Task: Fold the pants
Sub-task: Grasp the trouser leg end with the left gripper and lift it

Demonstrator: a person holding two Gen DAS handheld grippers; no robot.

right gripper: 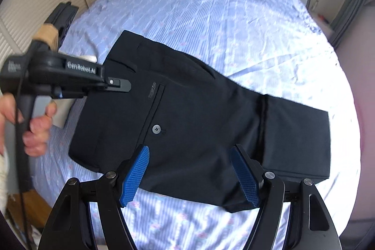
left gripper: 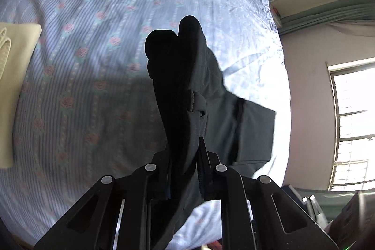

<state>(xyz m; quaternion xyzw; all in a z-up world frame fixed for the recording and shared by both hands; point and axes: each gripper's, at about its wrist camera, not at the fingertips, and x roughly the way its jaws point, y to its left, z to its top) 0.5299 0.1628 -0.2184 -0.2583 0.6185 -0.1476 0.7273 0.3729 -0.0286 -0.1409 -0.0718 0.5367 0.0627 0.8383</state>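
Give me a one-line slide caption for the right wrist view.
Open right gripper above dark pants on a blue bedsheet; left gripper at their waistband.

Bed [right gripper: 211,4] under a blue striped, rose-dotted sheet [left gripper: 93,39]. Dark pants [right gripper: 199,114] spread flat mid-bed, partly lifted. Cream folded cloth [left gripper: 14,86] left of pants, at bed's edge.

Black hand-held gripper [right gripper: 191,173], blue ridged pads [right gripper: 134,177], silver pivot screws, white lettering

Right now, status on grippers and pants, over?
Left gripper shut on pants, waist end lifted. Right gripper open over pants, empty. Bed ahead, nothing in the way.
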